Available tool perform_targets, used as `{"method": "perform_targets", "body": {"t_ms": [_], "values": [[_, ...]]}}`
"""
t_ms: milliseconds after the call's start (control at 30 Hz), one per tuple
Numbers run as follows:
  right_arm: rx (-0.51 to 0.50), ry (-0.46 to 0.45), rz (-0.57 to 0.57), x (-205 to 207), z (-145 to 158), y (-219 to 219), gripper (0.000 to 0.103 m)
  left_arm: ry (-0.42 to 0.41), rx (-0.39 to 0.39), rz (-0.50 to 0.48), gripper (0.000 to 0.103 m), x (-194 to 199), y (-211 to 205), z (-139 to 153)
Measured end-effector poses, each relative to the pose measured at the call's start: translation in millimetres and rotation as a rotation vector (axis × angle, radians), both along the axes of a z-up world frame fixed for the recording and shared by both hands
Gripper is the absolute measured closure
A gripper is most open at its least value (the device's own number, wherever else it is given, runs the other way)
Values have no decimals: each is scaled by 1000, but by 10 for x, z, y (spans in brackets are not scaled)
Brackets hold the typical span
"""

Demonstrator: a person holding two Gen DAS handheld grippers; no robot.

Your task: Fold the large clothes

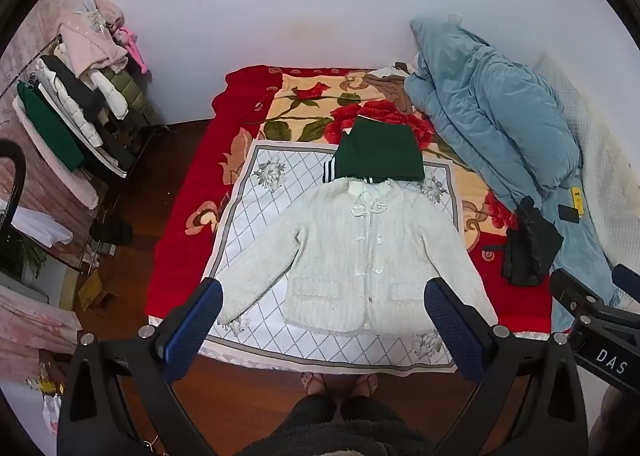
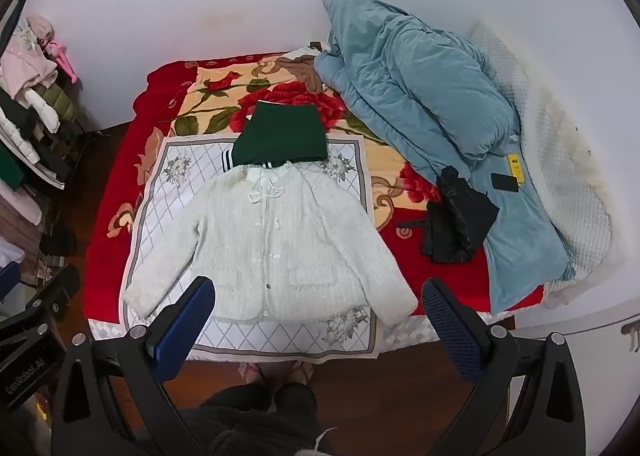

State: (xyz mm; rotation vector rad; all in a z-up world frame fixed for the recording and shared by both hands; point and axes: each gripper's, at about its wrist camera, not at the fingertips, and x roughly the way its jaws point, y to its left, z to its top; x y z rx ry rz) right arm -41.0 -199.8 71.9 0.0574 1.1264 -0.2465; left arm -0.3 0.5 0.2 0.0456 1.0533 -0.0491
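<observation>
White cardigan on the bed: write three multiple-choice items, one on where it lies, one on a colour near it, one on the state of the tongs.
1. The white cardigan lies on:
A. the patterned white cloth
B. the blue duvet
C. the floor

2. The folded garment at its collar is:
A. pink
B. dark green
C. yellow

3. The left tongs and right tongs are:
A. both shut on a sleeve
B. one open, one shut
C. both open, holding nothing

Answers:
1 A, the diamond-pattern cloth shows all around it.
2 B, it is plainly dark green.
3 C, each pair stands wide apart above the bed edge, with nothing between the fingers.
</observation>
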Motion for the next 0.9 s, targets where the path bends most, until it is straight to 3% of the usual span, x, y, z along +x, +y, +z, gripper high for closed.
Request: {"method": "perform_targets", "body": {"t_ms": [900], "values": [[-20,-9,11,-64,150,42,0,-3,-5,2,0,-23,-60,136]]}}
